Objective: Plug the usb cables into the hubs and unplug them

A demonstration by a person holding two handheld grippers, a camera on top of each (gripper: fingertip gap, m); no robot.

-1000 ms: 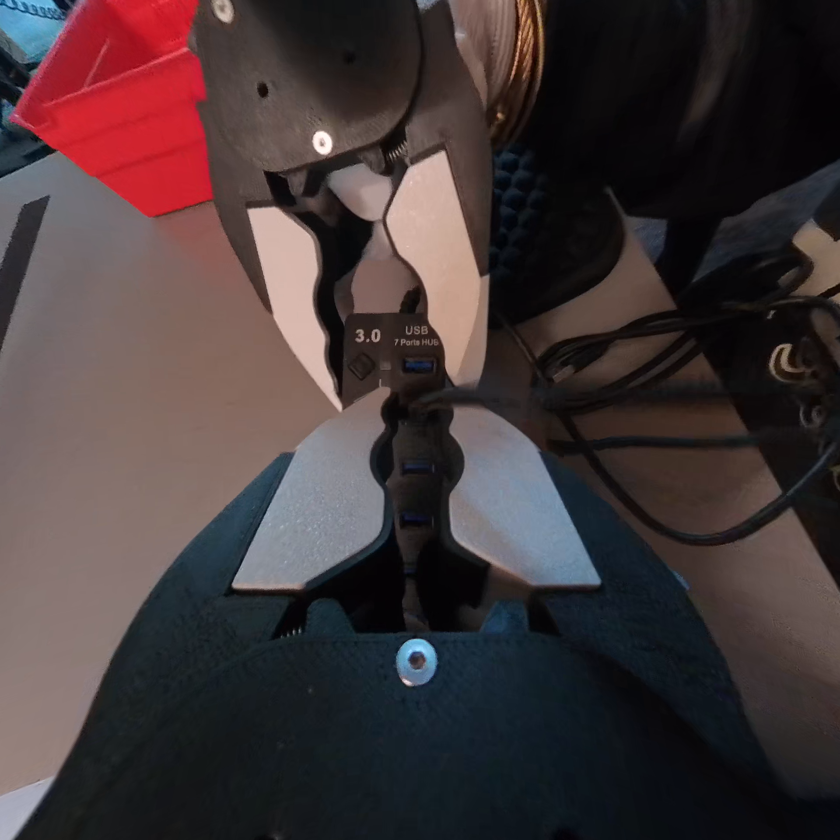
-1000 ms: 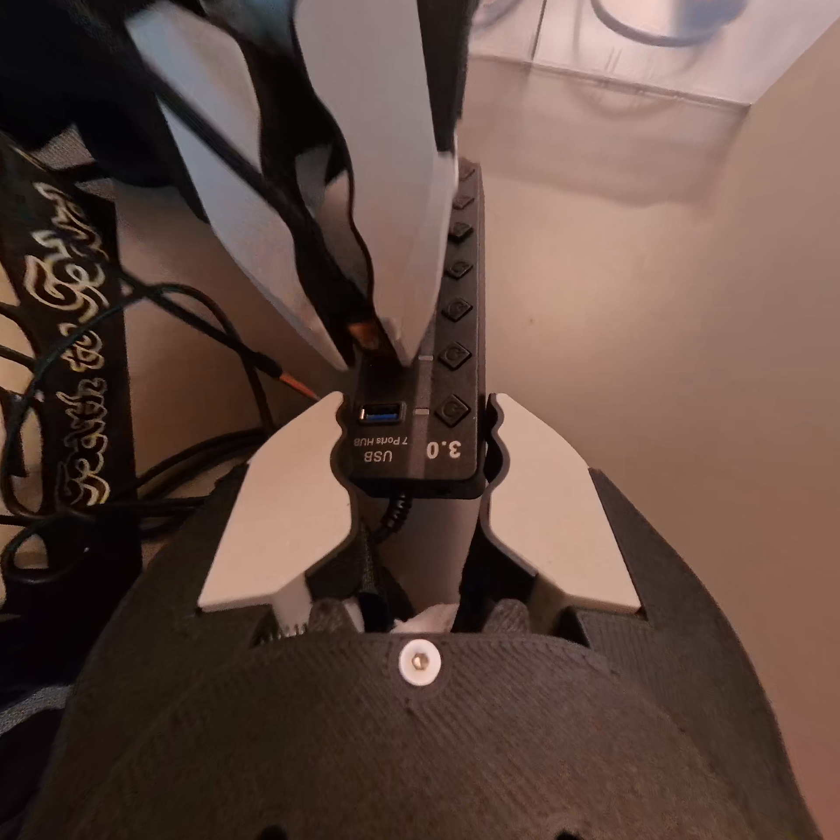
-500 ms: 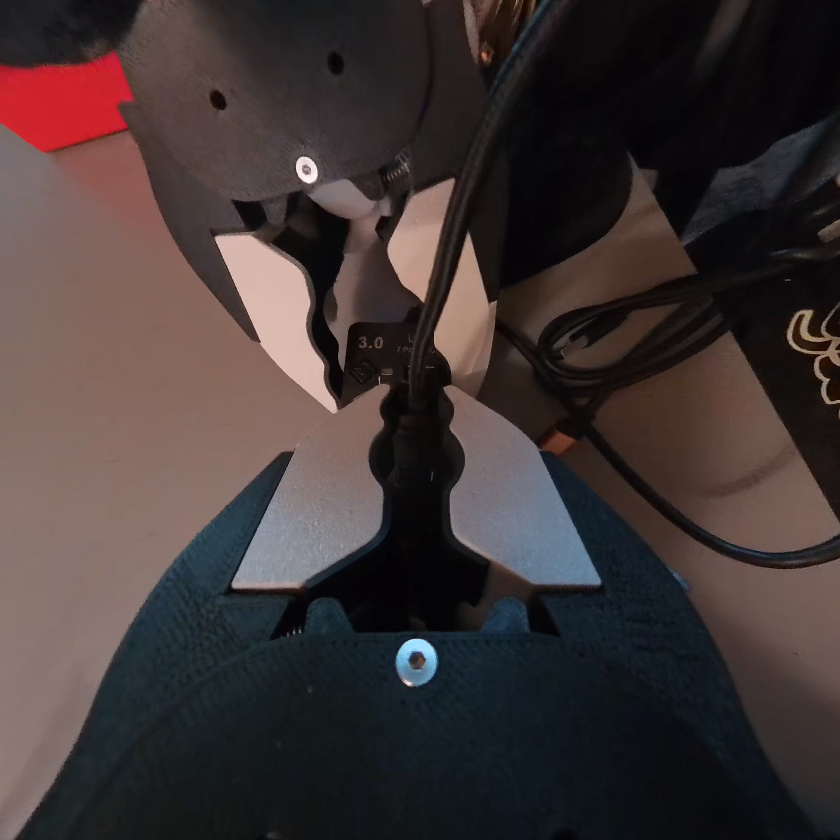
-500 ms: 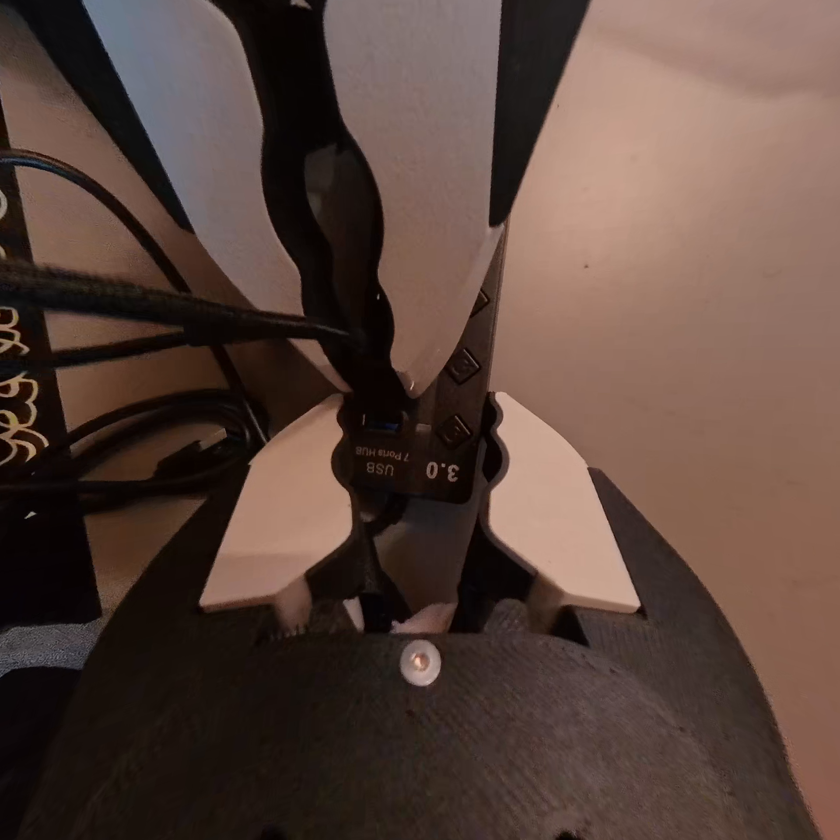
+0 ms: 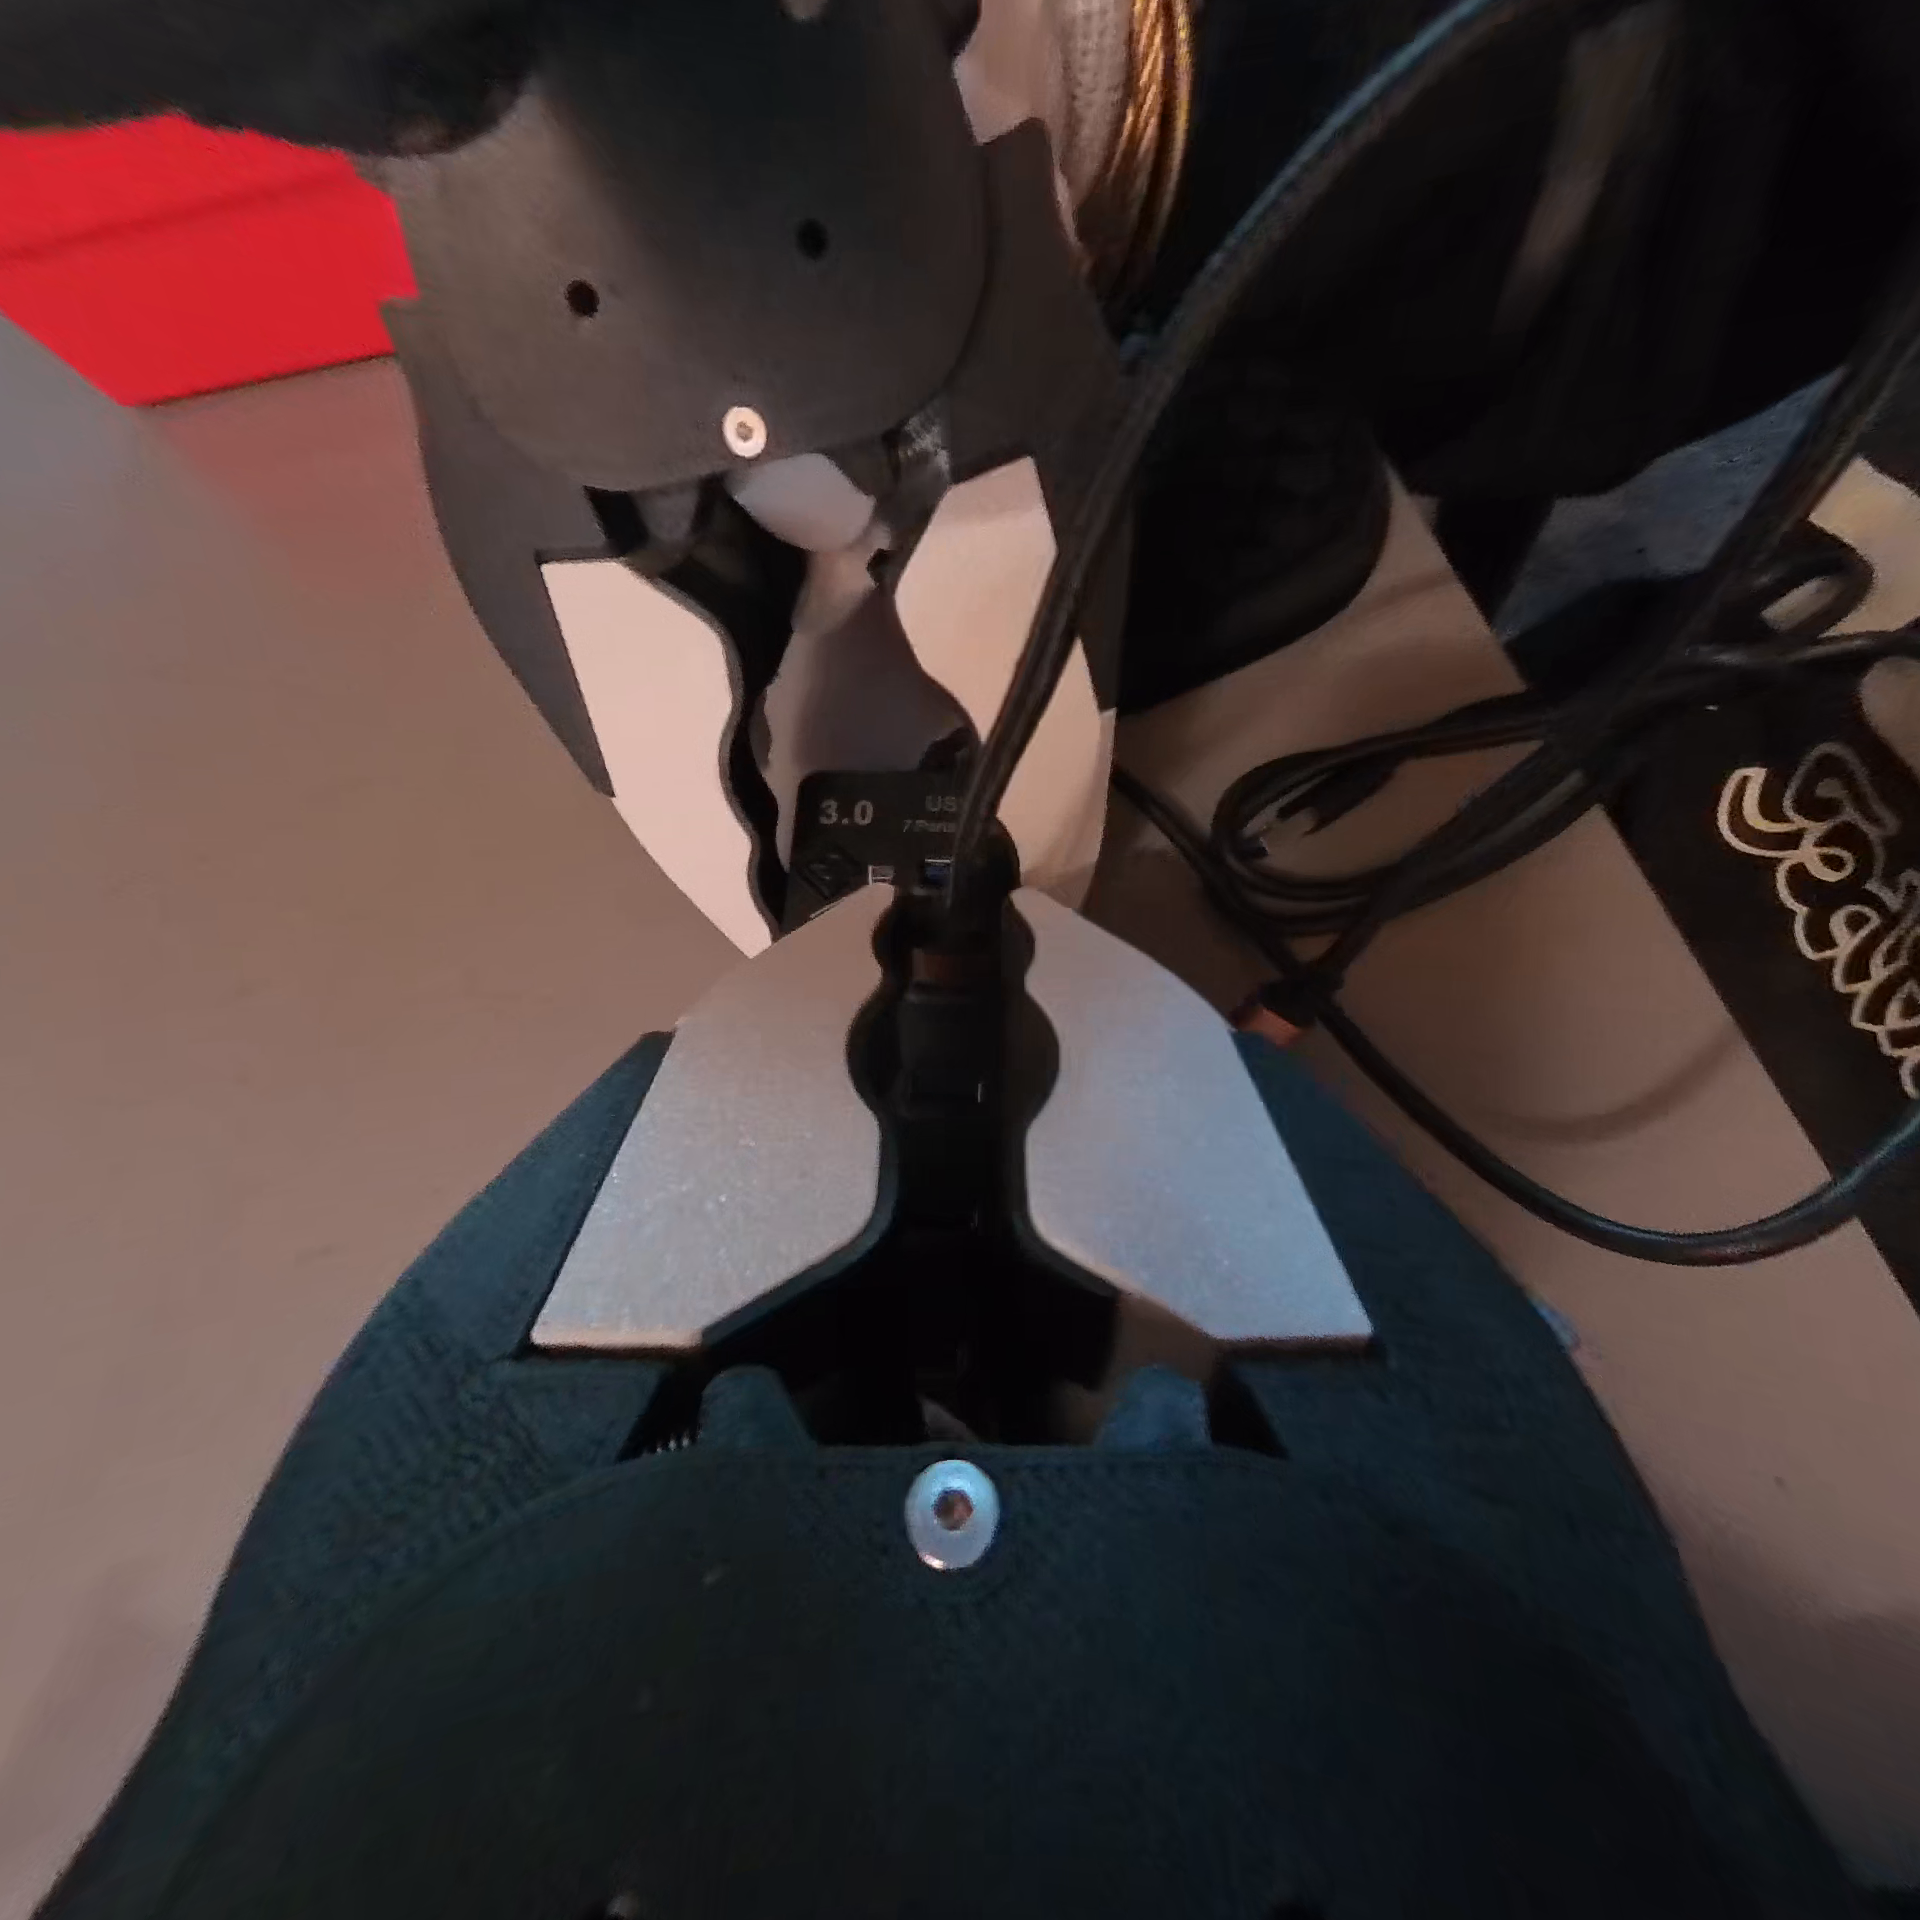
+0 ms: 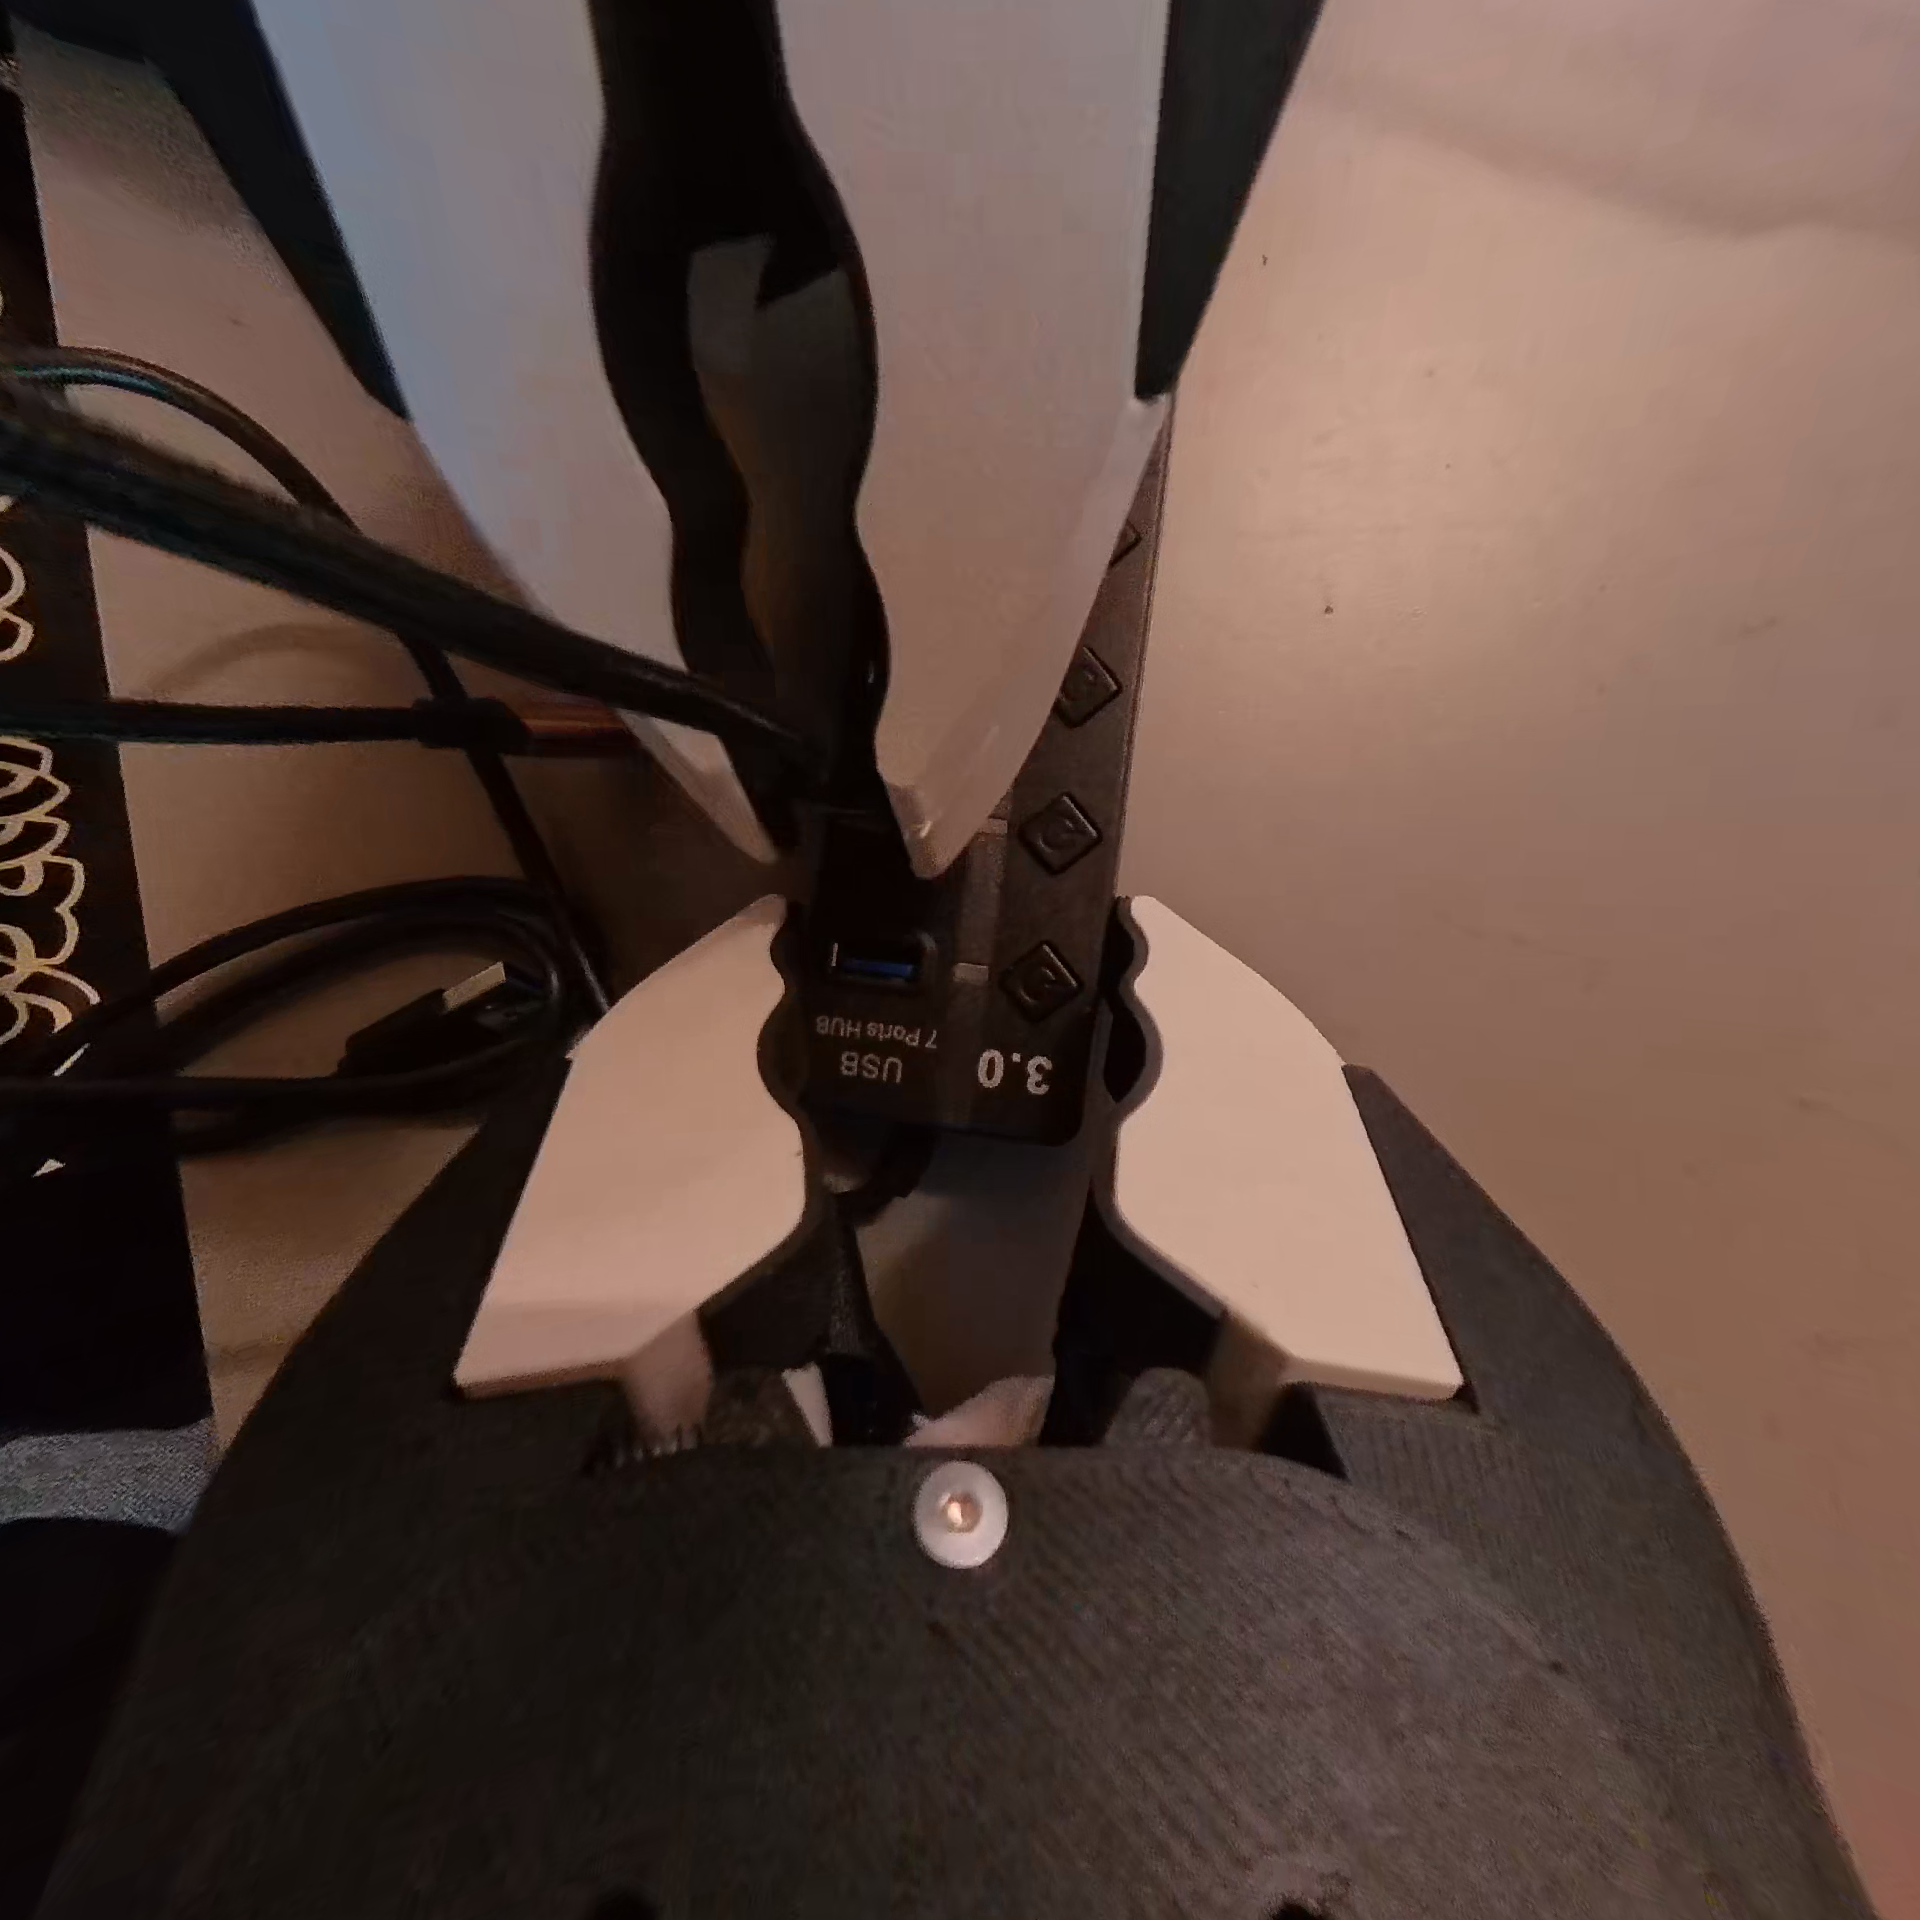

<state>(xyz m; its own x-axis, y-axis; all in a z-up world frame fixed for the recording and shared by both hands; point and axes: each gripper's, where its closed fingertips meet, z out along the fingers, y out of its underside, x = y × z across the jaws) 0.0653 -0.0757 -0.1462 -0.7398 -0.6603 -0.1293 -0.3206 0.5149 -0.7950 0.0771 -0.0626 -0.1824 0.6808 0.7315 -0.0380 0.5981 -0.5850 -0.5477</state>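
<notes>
A black multi-port USB hub [image 6: 1049,935] lies between the two grippers. My right gripper [image 6: 956,925] is shut on the hub's printed end; the blue end port [image 6: 878,956] is empty. My left gripper [image 5: 940,914] is shut on a black USB plug [image 5: 940,997]. Its cable [image 5: 1049,603] rises up and to the right. In the right wrist view the left gripper [image 6: 847,842] holds the plug [image 6: 847,831] at the port beside the end one. How deep it sits is hidden. In the left wrist view the right gripper [image 5: 914,842] faces me, holding the hub [image 5: 847,831].
A bundle of loose black cables [image 5: 1455,810] lies right of the hub, with a free USB plug [image 6: 468,997]. A black strap with gold lettering [image 5: 1818,935] lies beyond it. A red bin [image 5: 156,260] stands at the back left on the beige table [image 5: 260,935].
My left gripper moved with the plug along the hub toward its printed end, and the cable swung upward. My right gripper kept its hold on the hub.
</notes>
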